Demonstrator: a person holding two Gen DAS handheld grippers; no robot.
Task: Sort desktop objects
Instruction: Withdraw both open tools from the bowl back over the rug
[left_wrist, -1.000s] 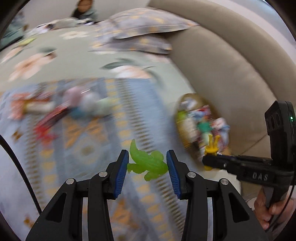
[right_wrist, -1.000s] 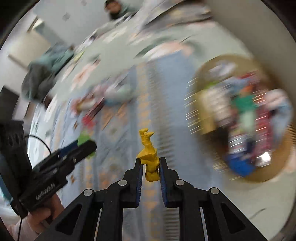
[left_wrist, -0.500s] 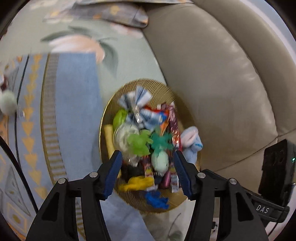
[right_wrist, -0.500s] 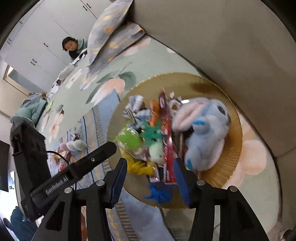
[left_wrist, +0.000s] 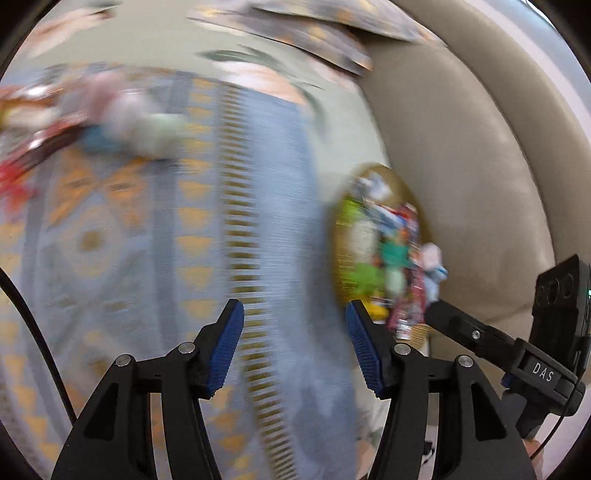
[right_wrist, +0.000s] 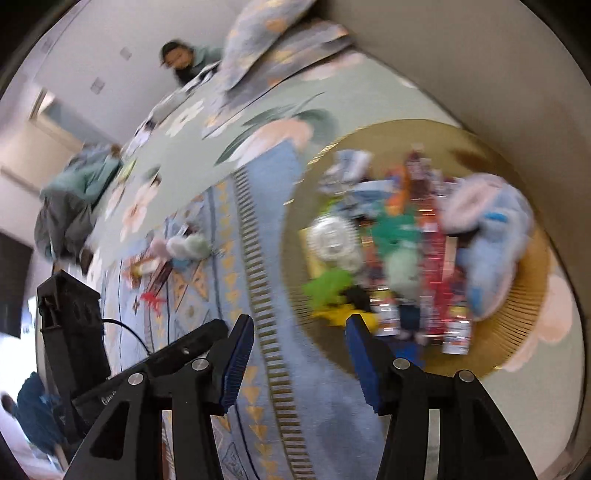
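My left gripper (left_wrist: 293, 314) is open over the blue patterned rug (left_wrist: 273, 206), with nothing between its blue pads. Just right of it stands a round gold basket (left_wrist: 341, 236) packed with toys and snack packets. My right gripper (right_wrist: 299, 321) is also open and holds nothing, at the basket's (right_wrist: 406, 136) near-left rim. A green toy (right_wrist: 328, 284) and a yellow toy (right_wrist: 340, 314) lie in the basket beside a blue plush (right_wrist: 491, 236). Both views are blurred by motion.
Several loose toys (right_wrist: 173, 251) lie on the rug, at the far left in the left wrist view (left_wrist: 110, 110). A beige cushioned wall (left_wrist: 461, 166) runs along the right. Pillows (right_wrist: 258, 48) and a person (right_wrist: 181, 59) are at the far end.
A second ago the left jaws held the green toy and the right jaws the yellow one. Both toys now lie in the basket, the jaws stand open, and both grippers have swung left off it.
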